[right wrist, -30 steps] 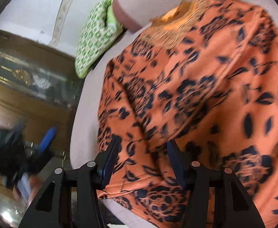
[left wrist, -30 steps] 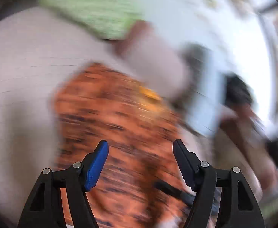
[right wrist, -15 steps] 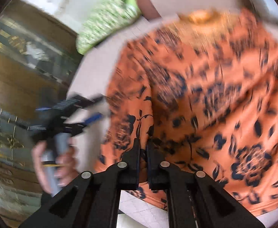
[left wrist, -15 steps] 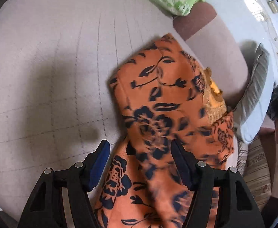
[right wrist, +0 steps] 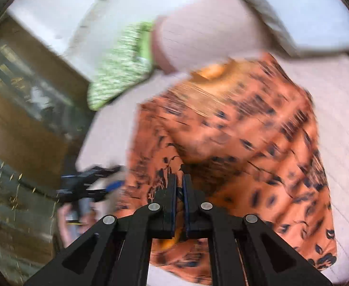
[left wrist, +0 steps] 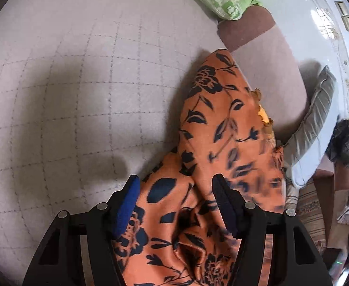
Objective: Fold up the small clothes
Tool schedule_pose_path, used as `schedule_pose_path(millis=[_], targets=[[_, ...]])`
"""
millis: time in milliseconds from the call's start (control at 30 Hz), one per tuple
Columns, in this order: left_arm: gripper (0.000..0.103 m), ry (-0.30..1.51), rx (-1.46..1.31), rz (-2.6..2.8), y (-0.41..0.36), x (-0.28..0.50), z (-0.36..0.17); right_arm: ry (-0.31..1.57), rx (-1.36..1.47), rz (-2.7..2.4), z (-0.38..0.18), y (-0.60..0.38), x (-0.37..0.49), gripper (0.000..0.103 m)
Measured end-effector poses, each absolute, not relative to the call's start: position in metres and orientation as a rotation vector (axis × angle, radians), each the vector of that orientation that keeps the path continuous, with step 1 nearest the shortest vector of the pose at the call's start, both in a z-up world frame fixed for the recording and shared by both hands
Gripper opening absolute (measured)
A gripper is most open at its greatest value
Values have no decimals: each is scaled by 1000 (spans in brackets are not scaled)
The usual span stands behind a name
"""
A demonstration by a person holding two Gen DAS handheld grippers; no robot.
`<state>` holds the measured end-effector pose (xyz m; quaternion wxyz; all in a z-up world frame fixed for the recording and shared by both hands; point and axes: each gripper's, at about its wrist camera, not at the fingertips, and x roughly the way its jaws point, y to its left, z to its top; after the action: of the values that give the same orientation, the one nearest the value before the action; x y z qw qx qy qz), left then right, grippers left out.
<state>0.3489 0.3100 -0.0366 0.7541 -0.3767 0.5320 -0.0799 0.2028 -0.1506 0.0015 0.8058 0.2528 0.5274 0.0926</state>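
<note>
Right gripper clamped on garment; left gripper narrowing over it.

The right gripper [right wrist: 179, 178], apart a second ago, now pinches the orange floral garment [right wrist: 258, 143] and has lifted its edge. The left gripper [left wrist: 175, 183] has descended closer to the fabric, its jaws closing further, pads not yet pressing.

Right wrist view is all motion blur, so the orange garment [right wrist: 234, 143] is smeared and the green pillow [right wrist: 119, 71] pattern's unreadable.
</note>
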Motion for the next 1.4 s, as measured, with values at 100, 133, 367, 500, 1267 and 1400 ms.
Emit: schedule_pose_path(millis=[100, 133, 367, 500, 1267, 1400], targets=[[61, 1147, -797, -155, 301, 348, -32, 1185, 542, 207, -27, -153, 206, 5], [61, 1139, -795, -153, 293, 349, -37, 1170, 529, 224, -24, -152, 206, 5], [61, 1152, -808, -240, 285, 327, -32, 988, 605, 190, -10, -199, 200, 5], [61, 1200, -795, -292, 248, 346, -37, 1043, 685, 42, -44, -245, 196, 5], [58, 1221, -750, -160, 208, 417, -57, 1138, 589, -228, -36, -308, 171, 0], [50, 1230, -830, -167, 212, 420, -67, 1035, 655, -39, -22, -294, 176, 15]])
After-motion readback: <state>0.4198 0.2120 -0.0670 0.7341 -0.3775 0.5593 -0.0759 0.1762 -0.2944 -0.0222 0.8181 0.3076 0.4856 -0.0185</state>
